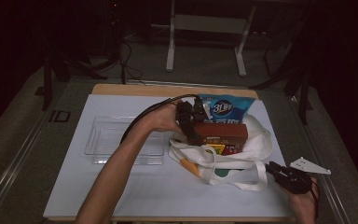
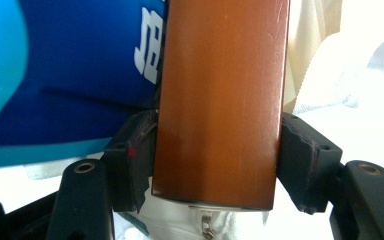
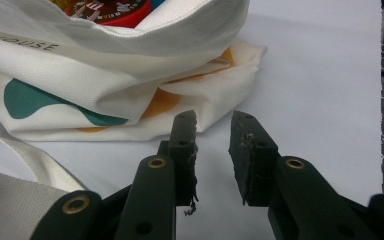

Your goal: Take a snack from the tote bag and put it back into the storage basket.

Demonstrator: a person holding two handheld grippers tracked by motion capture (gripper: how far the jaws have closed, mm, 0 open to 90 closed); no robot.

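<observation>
Nearest, at the lower right of the high view, the right gripper (image 1: 274, 170) rests low on the counter (image 1: 135, 196), jaws apart and empty, aimed at the white tote bag (image 1: 242, 154). Farther up, mid-frame, the left gripper (image 1: 189, 125) is clamped on one end of the brown box (image 1: 221, 133), held over the bag's mouth before a blue snack bag (image 1: 223, 109). Gripped so near its end, the box could pivot or slip. Forearm stretched forward, wrist turned inward.
</observation>
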